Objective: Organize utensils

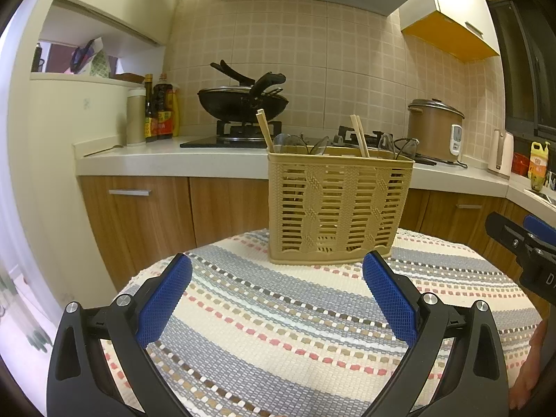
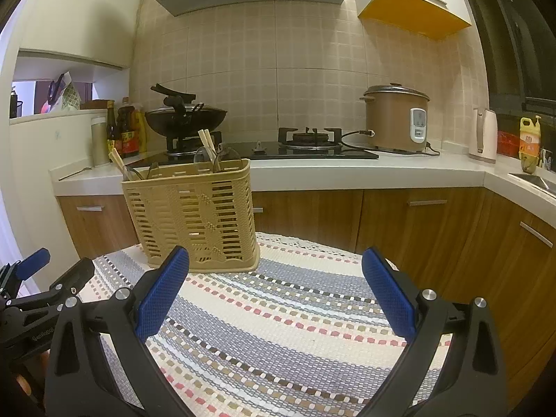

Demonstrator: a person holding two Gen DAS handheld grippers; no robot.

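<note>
Blue bumpy pads sit closest to us, on the black fingers of the left gripper (image 1: 277, 288) and the right gripper (image 2: 276, 283). Both sets of jaws are spread wide and hold nothing. Under them is a woven cloth (image 1: 278, 330) with grey, cream and pink stripes; it looks soft and knobbly.

At the far edge of the cloth stands a tan plastic basket (image 1: 338, 208) with slots in its sides, shaped like a box. Wooden chopsticks (image 1: 359, 135) and shiny spoons (image 1: 288, 143) stick up out of its top. They lean this way and that.

No loose spoon or chopstick lies on the cloth, so the tidying looks either nearly done or just about to start. Next, I think a gripper has to reach up to the basket top and pinch one thin stick gently, since it could slip.
</note>
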